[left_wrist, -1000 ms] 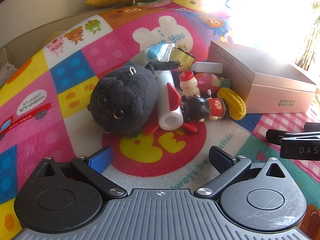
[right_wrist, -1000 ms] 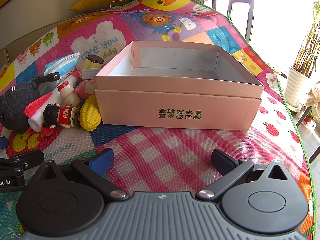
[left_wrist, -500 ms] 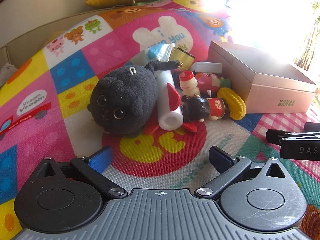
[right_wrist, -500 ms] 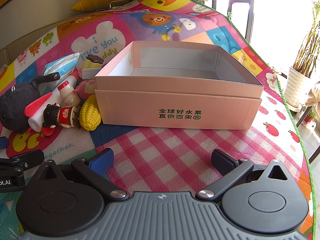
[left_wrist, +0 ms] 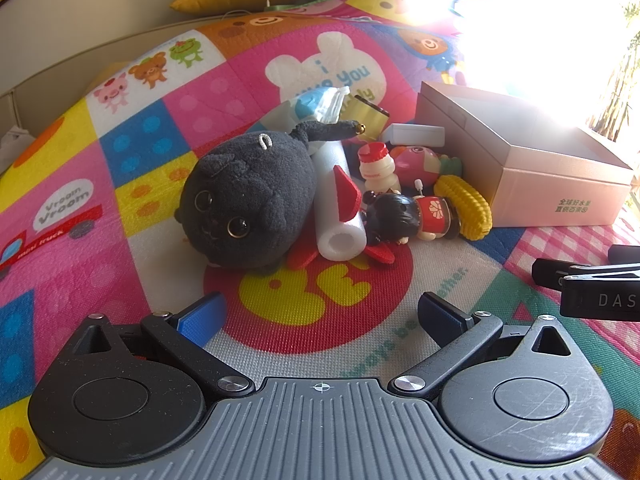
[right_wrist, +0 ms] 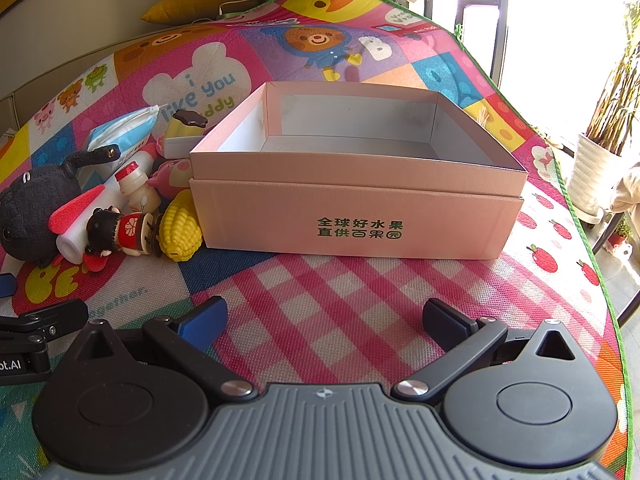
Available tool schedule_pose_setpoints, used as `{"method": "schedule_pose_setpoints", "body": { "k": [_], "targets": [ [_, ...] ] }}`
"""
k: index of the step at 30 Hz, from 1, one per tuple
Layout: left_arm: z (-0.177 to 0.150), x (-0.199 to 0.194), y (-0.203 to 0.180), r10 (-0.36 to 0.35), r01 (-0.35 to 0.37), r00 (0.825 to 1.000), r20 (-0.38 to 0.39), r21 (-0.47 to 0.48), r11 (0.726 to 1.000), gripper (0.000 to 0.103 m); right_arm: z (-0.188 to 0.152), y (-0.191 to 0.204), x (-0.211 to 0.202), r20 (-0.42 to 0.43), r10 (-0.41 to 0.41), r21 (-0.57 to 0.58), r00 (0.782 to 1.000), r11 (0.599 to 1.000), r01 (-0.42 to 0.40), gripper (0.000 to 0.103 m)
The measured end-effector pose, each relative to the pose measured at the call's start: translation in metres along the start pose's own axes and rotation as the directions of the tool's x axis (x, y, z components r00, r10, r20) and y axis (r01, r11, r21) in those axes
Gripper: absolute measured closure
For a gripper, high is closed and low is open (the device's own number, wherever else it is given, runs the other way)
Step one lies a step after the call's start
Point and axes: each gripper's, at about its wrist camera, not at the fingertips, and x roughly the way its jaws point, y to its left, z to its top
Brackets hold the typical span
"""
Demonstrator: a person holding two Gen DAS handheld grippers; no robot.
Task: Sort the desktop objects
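Both grippers, left (left_wrist: 320,312) and right (right_wrist: 324,316), gape wide and empty. Approach the black plush cat (left_wrist: 248,204) squarely, then carry it into the empty pink cardboard box (right_wrist: 356,216) beside the toy pile.

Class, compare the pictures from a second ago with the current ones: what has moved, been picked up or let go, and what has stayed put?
Nothing has visibly changed. The left gripper and right gripper are both open and empty, as before. The black plush cat, the toy corn and the rest of the toy pile lie where they were beside the pink box, which is still empty.
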Motion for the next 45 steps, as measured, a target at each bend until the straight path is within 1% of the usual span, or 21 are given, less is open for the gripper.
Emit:
{"method": "schedule_pose_setpoints", "body": {
  "k": [28, 31, 40, 42, 44, 45],
  "targets": [
    [0.0, 0.0, -0.001, 0.002, -0.002, 1.0, 0.001, -0.004, 1.0, 0.0, 0.0, 0.0, 0.0, 0.0, 0.0, 0.0, 1.0, 1.0, 0.0, 0.0],
    [-0.002, -0.001, 0.002, -0.006, 0.006, 1.0, -0.001, -0.007, 1.0, 0.0, 0.0, 0.0, 0.0, 0.001, 0.001, 0.002, 1.0, 1.0, -0.001, 0.0],
    [-0.003, -0.002, 0.003, 0.002, -0.002, 1.0, -0.002, 0.004, 1.0, 0.0, 0.0, 0.0, 0.0, -0.002, 0.0, -0.001, 1.0, 1.0, 0.0, 0.0],
    [-0.001, -0.001, 0.005, -0.011, 0.011, 1.0, -0.004, 0.008, 1.0, 0.0, 0.001, -0.001, -0.001, -0.011, 0.003, -0.002, 1.0, 1.0, -0.003, 0.0],
    [0.003, 0.002, 0.006, -0.029, 0.029, 1.0, -0.012, 0.021, 0.999, 0.0, 0.009, -0.003, 0.001, -0.065, 0.025, -0.017, 0.998, 0.999, -0.027, 0.0],
    [0.006, 0.003, 0.008, -0.045, 0.046, 0.998, -0.031, 0.019, 0.999, 0.0, 0.012, -0.004, 0.003, -0.086, 0.032, -0.017, 0.996, 0.999, -0.034, 0.0]
  ]
}}
